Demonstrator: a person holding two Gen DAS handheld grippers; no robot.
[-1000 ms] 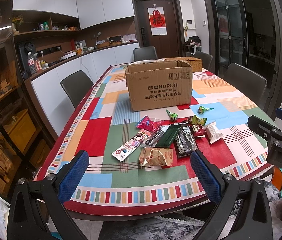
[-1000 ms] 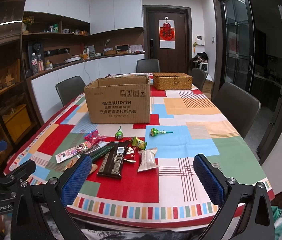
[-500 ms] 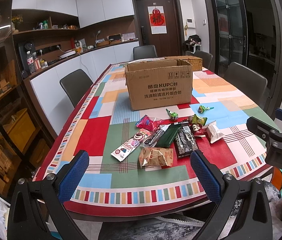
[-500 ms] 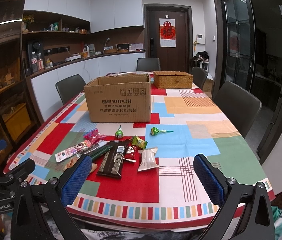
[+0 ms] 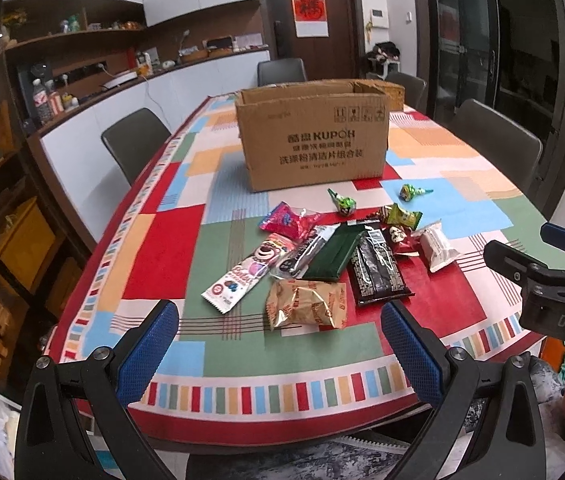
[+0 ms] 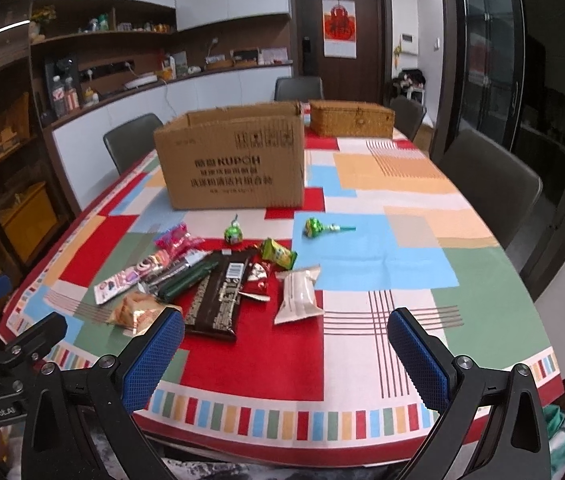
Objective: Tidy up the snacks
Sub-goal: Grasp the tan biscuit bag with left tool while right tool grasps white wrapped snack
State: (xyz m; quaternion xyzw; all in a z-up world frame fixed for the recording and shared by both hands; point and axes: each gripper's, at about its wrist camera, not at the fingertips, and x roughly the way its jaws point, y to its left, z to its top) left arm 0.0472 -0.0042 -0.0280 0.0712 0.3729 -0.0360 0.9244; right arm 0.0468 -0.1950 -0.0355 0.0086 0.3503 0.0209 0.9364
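Several snack packets lie in a loose heap on the patchwork tablecloth: a gold bag (image 5: 305, 309), a black bar (image 5: 378, 269), a dark green pack (image 5: 334, 252), a white pack (image 5: 436, 245), a pink-and-white stick pack (image 5: 248, 272) and two green lollipops (image 5: 342, 203). An open cardboard box (image 5: 312, 140) stands behind them, also in the right wrist view (image 6: 234, 160). My left gripper (image 5: 280, 354) is open and empty, hovering near the table's front edge before the gold bag. My right gripper (image 6: 282, 354) is open and empty, before the white pack (image 6: 298, 294).
A wicker basket (image 6: 352, 118) sits behind the box. Grey chairs (image 5: 134, 140) stand around the table. A counter and shelves line the left wall. The table's front edge (image 6: 282, 432) runs just under both grippers.
Both grippers have moved forward and slightly down toward the snacks; the table looks larger and nearer. Both stay open. The snacks have not moved.
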